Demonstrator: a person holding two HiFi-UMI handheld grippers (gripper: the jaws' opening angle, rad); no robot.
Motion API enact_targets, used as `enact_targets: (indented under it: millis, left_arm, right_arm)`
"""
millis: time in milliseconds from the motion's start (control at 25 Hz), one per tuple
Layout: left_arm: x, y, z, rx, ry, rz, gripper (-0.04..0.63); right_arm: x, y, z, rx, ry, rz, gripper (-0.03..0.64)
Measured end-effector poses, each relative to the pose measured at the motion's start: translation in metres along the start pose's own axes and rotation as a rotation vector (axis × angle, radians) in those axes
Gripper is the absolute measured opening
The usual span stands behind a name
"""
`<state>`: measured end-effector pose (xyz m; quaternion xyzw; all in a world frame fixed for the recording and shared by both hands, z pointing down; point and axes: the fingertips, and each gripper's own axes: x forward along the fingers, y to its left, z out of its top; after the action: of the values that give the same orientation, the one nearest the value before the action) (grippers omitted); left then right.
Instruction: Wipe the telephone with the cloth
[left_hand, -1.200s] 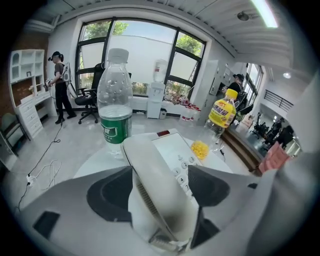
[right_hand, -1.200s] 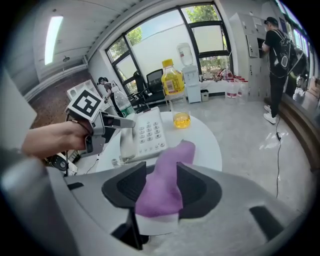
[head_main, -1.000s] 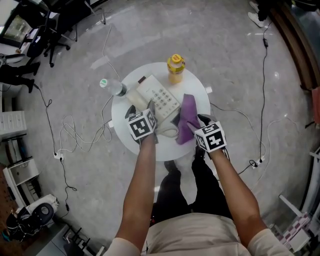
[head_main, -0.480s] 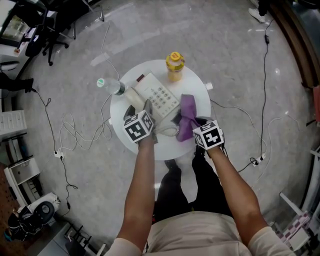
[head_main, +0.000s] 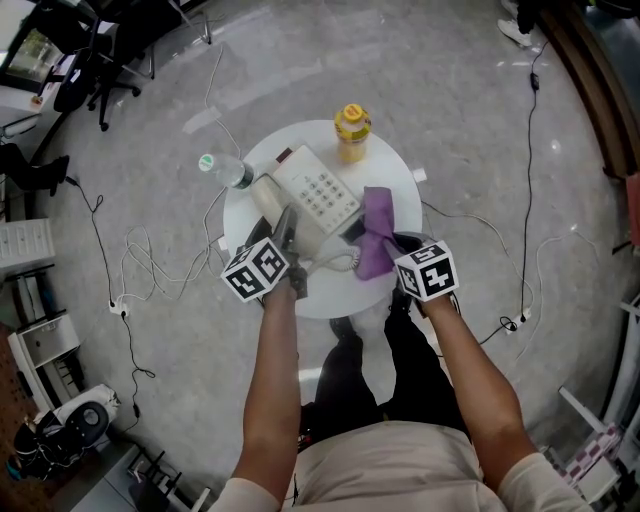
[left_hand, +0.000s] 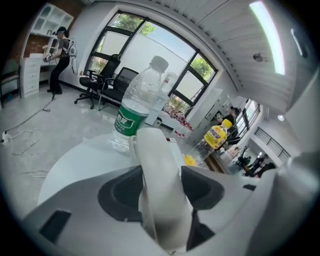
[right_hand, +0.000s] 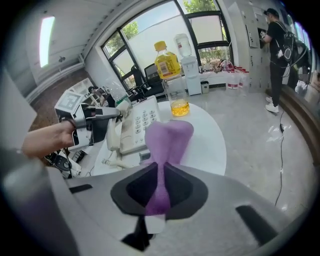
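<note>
A cream telephone (head_main: 322, 195) sits on the round white table (head_main: 400, 180). Its handset (left_hand: 152, 150) lies along the phone's left side, and my left gripper (head_main: 288, 226) has just been closing round it; both pads now press on it (left_hand: 162, 200). A purple cloth (head_main: 377, 228) lies right of the phone, its near end bunched. My right gripper (head_main: 390, 252) is shut on that end, and the cloth (right_hand: 167, 137) rises out of the jaws (right_hand: 160, 192) in the right gripper view. The phone (right_hand: 139, 122) shows behind it.
A yellow-capped bottle (head_main: 351, 128) stands at the table's far edge. A clear water bottle (head_main: 224, 172) with a green label is at the far left rim. The coiled cord (head_main: 336, 263) lies near the front edge. Cables trail over the floor (head_main: 150, 270).
My left gripper rolled and shifted left, its jaws coming in on the handset. My right gripper's jaws came together on the near end of the cloth, bunching it.
</note>
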<state>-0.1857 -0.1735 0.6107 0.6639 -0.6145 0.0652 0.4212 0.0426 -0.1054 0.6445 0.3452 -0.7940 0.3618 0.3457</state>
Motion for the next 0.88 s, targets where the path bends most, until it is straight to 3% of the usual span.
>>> enact_targets:
  millis: [120,240,360,560,720,880]
  left_arm:
    - [-0.008,-0.008,-0.002,-0.078,-0.014,-0.106,0.235]
    - [-0.014,-0.007,-0.003,-0.142,-0.023,-0.159,0.232]
    - [-0.021,-0.007,-0.005,-0.236,-0.045,-0.219,0.229]
    - [-0.045,-0.011,0.000,-0.295,-0.101,-0.313,0.225]
    - [-0.068,-0.018,0.005,-0.433,-0.143,-0.382,0.224]
    - [-0.090,-0.025,0.015,-0.473,-0.172,-0.489,0.222]
  right_arm:
    - [-0.006,0.008,0.008,0.076,-0.054,0.062,0.031]
    - [-0.010,0.015,0.014,0.121,-0.093,0.103,0.029]
    - [-0.013,0.020,0.017,0.119,-0.106,0.115,0.029]
    - [-0.022,0.032,0.024,0.098,-0.125,0.125,0.031]
    - [-0.031,0.041,0.031,0.085,-0.147,0.140,0.031]
    - [-0.040,0.063,0.050,0.061,-0.188,0.177,0.031]
